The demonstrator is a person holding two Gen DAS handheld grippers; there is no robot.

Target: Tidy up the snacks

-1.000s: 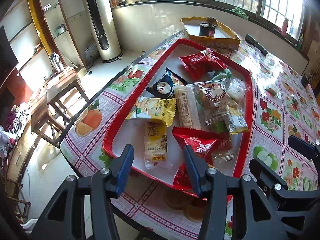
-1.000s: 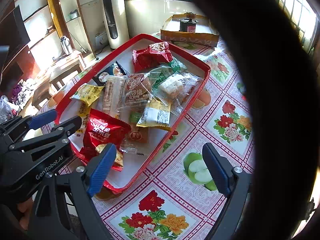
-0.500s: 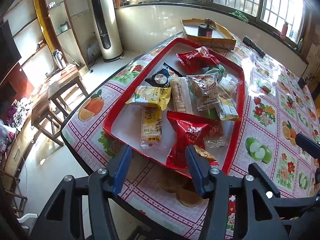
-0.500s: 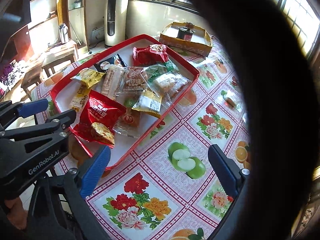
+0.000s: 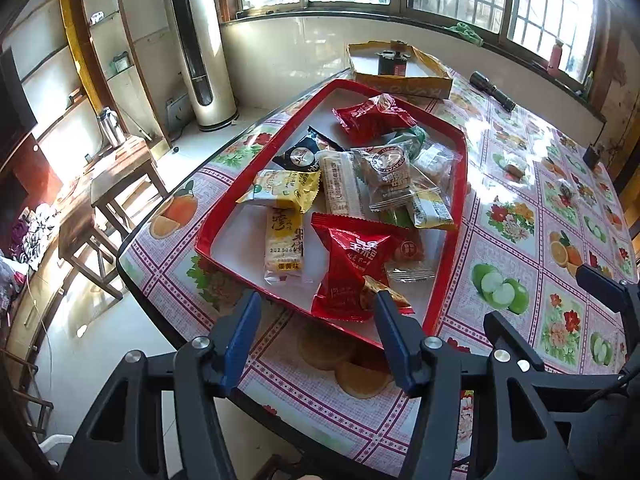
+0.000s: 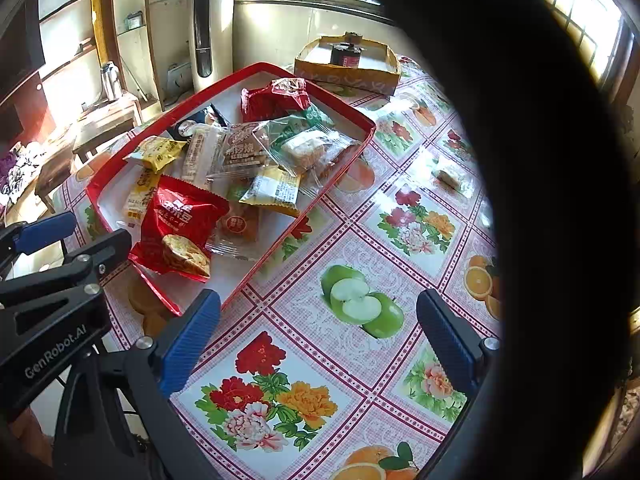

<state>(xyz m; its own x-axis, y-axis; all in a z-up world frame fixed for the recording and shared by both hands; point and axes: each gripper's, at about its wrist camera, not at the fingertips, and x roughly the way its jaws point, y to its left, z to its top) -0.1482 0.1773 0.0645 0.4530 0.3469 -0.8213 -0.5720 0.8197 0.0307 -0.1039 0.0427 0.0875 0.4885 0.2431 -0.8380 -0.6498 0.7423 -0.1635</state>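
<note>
A red tray (image 5: 460,184) on the flowered tablecloth holds a heap of wrapped snacks. A red packet (image 5: 352,264) lies at its near end beside a pale yellow bar (image 5: 284,248), with a yellow packet (image 5: 284,188) behind and another red packet (image 5: 370,114) at the far end. My left gripper (image 5: 316,304) hovers over the tray's near rim, its jaws opening, nothing between them. My right gripper (image 6: 318,300) stands open above bare cloth to the right of the tray (image 6: 304,216). A loose wrapped snack (image 6: 448,174) lies on the table apart from the tray.
An open cardboard box (image 5: 400,80) with a dark can stands behind the tray, a black flashlight (image 5: 492,90) to its right. The table's edge (image 5: 160,300) runs close on the left, above floor and wooden stools. A dark round shape (image 6: 540,200) blocks the right wrist view's right side.
Both grippers have drawn back from the tray, so more tablecloth shows in front. The left jaws have spread wider, and the right jaws widened too.
</note>
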